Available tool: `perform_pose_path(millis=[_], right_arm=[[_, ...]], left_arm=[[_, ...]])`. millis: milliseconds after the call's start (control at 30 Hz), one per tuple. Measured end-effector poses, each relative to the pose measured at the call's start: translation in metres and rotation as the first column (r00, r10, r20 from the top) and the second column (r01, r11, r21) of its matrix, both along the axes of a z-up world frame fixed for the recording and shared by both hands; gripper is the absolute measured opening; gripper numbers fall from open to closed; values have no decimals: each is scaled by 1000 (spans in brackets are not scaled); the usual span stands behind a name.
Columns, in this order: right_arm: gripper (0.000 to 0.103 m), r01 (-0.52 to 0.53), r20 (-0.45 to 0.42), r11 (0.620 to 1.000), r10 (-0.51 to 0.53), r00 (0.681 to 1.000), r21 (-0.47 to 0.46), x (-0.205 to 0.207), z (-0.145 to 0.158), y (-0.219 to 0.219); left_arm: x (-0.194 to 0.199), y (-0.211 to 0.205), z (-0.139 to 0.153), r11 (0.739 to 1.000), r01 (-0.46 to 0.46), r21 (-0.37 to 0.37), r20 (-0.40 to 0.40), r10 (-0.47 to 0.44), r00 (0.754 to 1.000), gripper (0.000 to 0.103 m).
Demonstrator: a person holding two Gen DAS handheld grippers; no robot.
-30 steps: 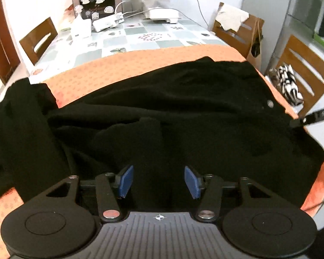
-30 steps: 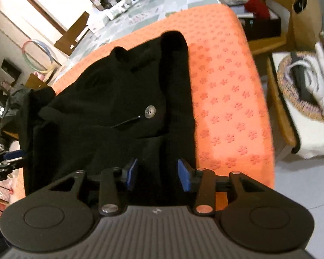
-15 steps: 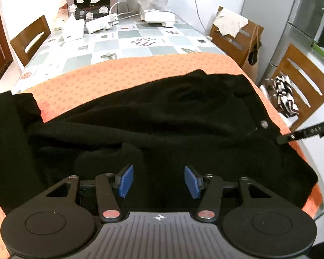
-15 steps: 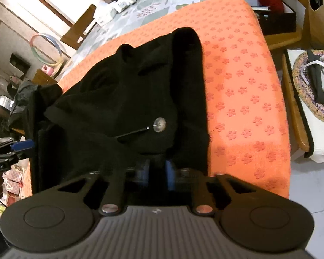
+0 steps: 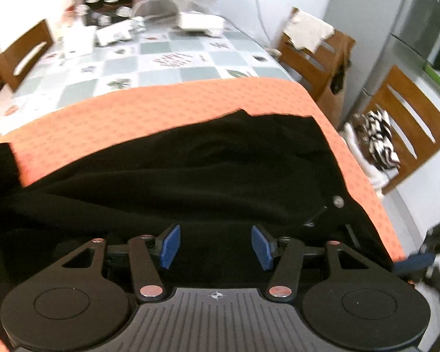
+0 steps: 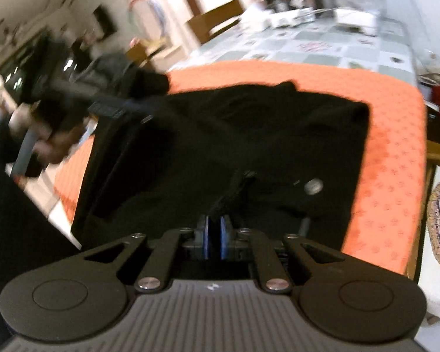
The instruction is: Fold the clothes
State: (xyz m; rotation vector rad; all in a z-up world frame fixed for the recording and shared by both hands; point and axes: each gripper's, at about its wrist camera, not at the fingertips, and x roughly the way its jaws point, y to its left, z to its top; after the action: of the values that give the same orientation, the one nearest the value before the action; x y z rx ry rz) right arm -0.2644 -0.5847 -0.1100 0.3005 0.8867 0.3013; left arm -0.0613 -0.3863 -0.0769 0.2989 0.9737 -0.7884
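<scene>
Right claw (image 6: 213, 240): pads nearly closed, pinching a fold of the black garment (image 6: 249, 135) at its near edge.
Left claw (image 5: 215, 246): wide apart, holding nothing, poised over the near hem.
Garment position: spread across the orange mat (image 5: 126, 117) on the surface (image 5: 167, 58); metal button (image 6: 313, 186) just right of the right claw.
Risk: judged a thin grip; dark cloth could slip out under a pull.
Risk, second: one-sided lifting would likely skew the fold and bunch the left portion.
</scene>
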Motion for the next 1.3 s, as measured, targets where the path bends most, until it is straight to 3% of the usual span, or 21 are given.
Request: perform_pose_path(millis=[333,433,600,767,900,1000,1100,1300], right_arm=[[10,-122,-88,977,108,990,-173,-8,-28,63],[10,-139,-115,963,115,987,-233,-11,-36,76],[11,-74,-119,968,47,992,-238,-15,-27,75],[18,37,-88,976,-57,995,-214,-17,-10,58],[35,90,-46,975,-102,994,-204,0,-1,48],[40,85,-20,973,-91,996,-216,22,0,42],[53,61,-4,972,-64,998,-227,49,-5,36],[58,-31,-16,964,27,999,-266,100,-24,34]], left_arm=[[-10,-55,-39,990,143,15,-104,-140,985,58],[-13,-61,-44,989,143,26,-97,-140,985,58],[1,-66,-43,988,153,20,-40,-152,988,57],[19,-67,-42,980,198,-1,-103,-197,975,56],[28,-67,-42,979,204,5,-144,-201,969,56],[37,-66,-46,980,198,6,-197,-193,961,56],[43,-65,-50,981,196,9,-234,-189,954,56],[54,-65,-68,983,179,42,-287,-160,944,56]])
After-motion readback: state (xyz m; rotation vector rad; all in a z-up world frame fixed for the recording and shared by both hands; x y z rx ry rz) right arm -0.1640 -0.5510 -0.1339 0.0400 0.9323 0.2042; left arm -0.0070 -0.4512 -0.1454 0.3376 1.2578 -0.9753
